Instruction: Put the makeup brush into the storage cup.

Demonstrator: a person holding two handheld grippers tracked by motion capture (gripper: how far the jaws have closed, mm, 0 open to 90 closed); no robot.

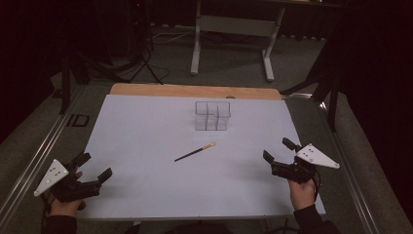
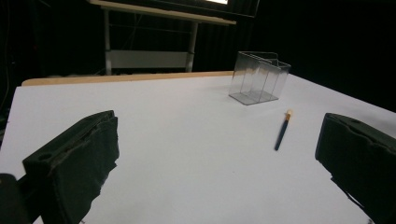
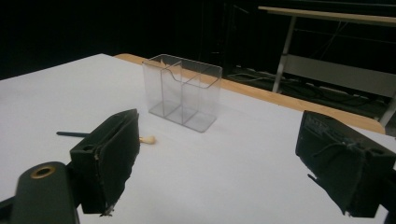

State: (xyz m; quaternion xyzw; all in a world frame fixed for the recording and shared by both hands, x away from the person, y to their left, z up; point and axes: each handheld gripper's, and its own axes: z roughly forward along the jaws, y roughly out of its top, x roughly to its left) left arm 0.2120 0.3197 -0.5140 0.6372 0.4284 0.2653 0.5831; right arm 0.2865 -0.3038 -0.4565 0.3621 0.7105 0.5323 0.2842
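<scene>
Mid-table lies a slim dark brush (image 1: 195,152) with pale tip.

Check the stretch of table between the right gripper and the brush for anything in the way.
Nothing visible blocks it. Bare white table lies between the right gripper and the brush. The clear divided box stands farther back, off that line.
</scene>
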